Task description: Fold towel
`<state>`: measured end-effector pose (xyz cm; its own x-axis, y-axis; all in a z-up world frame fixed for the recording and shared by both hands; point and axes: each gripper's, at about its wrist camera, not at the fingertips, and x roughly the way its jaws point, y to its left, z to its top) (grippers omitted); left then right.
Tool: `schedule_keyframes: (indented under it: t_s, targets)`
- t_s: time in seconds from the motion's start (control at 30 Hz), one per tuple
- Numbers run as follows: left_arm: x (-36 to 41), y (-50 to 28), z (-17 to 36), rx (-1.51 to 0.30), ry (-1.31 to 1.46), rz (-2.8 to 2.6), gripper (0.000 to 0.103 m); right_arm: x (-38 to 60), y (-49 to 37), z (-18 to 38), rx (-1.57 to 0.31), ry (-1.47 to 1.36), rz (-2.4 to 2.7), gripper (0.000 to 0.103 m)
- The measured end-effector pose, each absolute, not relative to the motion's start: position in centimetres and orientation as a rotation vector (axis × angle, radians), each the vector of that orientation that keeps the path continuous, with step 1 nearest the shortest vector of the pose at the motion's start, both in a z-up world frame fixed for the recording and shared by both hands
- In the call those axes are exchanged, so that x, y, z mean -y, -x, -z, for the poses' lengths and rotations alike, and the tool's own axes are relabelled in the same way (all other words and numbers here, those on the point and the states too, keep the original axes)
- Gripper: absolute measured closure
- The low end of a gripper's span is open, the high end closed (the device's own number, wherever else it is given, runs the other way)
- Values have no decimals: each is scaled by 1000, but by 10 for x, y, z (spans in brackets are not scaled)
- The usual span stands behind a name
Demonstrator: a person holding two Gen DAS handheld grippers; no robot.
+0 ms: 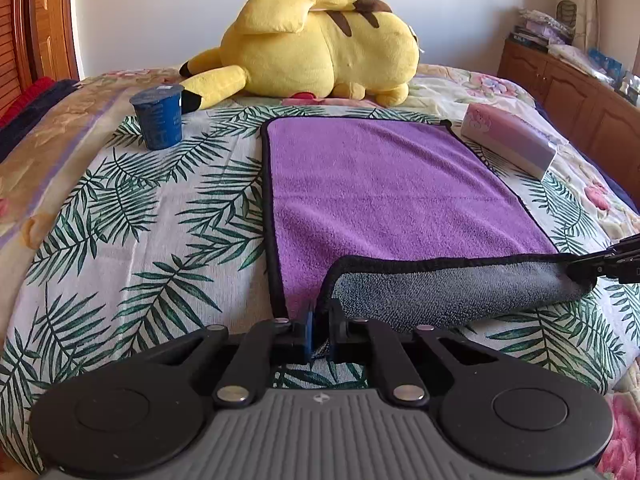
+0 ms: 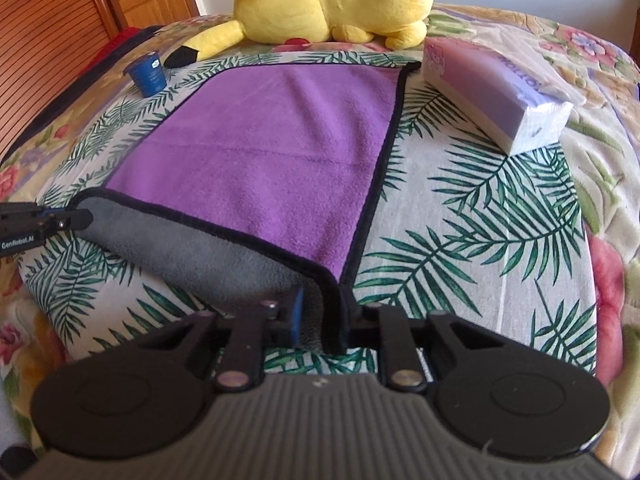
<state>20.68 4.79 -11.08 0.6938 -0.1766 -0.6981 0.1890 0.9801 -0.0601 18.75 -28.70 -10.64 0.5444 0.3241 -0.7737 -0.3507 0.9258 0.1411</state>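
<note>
On the leaf-print bedspread (image 1: 120,240), my left gripper (image 1: 320,330) and right gripper (image 2: 320,320) each pinch a near corner of the purple towel (image 1: 380,192); its length runs straight ahead toward the Pikachu plush (image 1: 320,48).

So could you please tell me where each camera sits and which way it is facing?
Left wrist: on the left tongs, facing across the bed toward the yellow plush; own tongs pinch the towel at its near-left corner.
Right wrist: on the right tongs, facing likewise; they pinch the near-right corner.
Shared: towel, plush, blue cup, tissue pack, and each other's tongs.
</note>
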Motion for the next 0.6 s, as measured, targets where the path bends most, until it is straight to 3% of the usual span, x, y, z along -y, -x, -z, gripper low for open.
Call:
schedule_keyframes:
  t_s: [0.6]
  targets:
    - [-44, -203, 89, -704, -33, 190, 103, 286, -179, 86, -772, 27, -405, 99]
